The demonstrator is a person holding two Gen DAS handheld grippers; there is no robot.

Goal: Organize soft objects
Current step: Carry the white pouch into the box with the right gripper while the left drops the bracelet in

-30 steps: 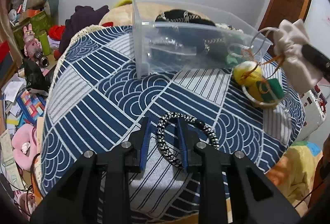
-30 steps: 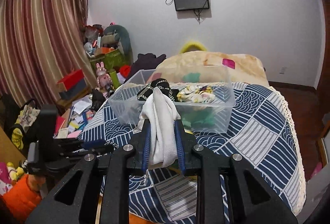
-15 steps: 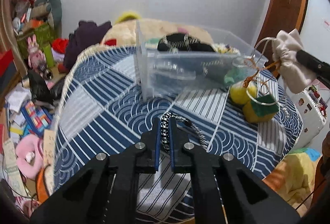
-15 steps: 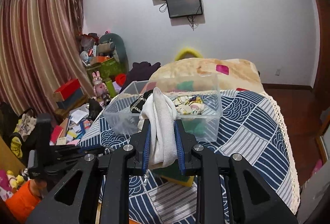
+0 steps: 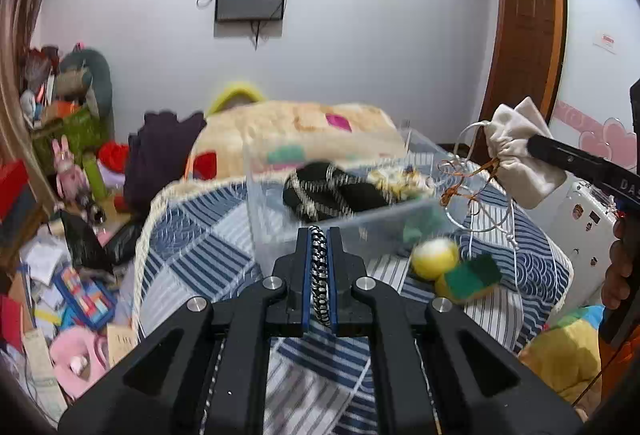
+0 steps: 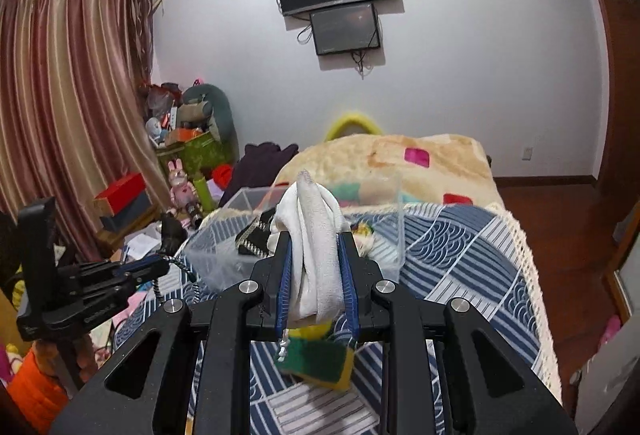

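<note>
A: What is the biggest thing here?

B: The round table under a blue-and-white patterned cloth. On it stands one clear plastic storage bin, open on top, which looks like the collecting place: one black knitted piece with pale stripes and one floral fabric piece lie inside it.

A: And outside the bin?

B: One yellow ball and one green-and-yellow scouring sponge, touching each other on the cloth just in front of the bin; I judge them to be waiting their turn.

A: What do the grippers carry?

B: One thing each. The left gripper is clenched on a black-and-white braided cord loop, pinched upright between its pads and lifted off the cloth, pointing at the bin. The right gripper is clamped on a cream drawstring cloth pouch, bunched at mid-body so the top stands above the fingers; its strings dangle in loops near the bin's right end.

A: Why held high?

B: Probably to clear the bin wall before dropping in.
</note>
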